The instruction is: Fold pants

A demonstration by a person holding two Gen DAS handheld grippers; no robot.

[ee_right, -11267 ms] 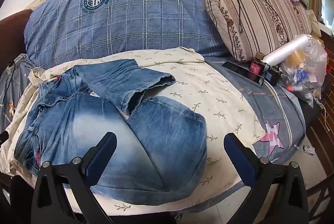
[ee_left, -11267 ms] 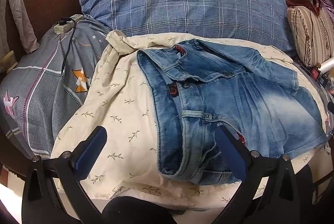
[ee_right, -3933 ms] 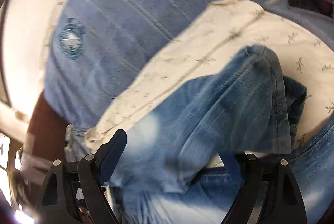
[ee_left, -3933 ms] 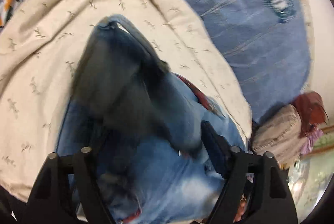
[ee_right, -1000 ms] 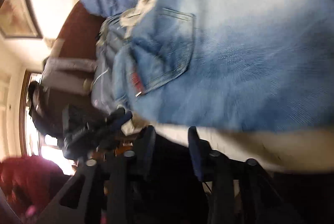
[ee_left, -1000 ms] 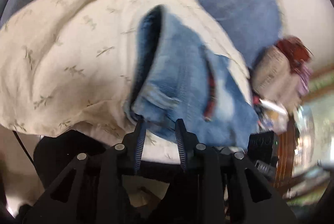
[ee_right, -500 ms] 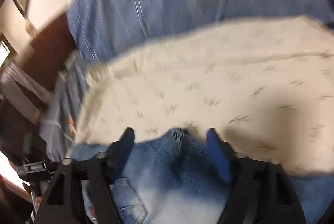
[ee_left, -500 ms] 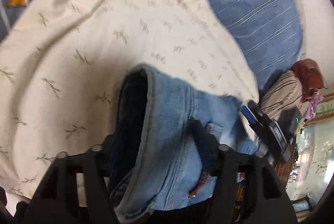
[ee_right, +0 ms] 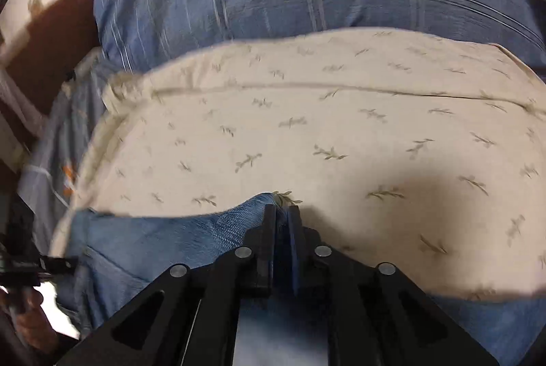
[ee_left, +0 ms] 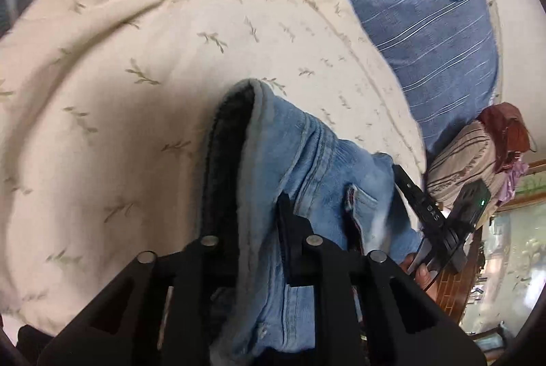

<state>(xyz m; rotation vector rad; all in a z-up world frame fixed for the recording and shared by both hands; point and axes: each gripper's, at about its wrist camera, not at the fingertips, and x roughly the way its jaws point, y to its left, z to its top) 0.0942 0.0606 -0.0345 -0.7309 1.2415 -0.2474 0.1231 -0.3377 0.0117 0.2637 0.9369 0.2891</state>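
A bed w/ a cream sheet (ee_left: 143, 100) and 1 big blue pillow (ee_left: 426, 35). Half a sec ago both pairs of fingers were wide; now both are closing. Left gripper (ee_left: 254, 222) pinches the jeans (ee_left: 307, 161) at the thick edge, right gripper (ee_right: 281, 229) pinches a fold. So the jeans, near the bed's front edge, look ready to lift & fold. 1 pair of jeans, 2 grippers.

Soft indoor light, fisheye bending, right view motion-blurred.
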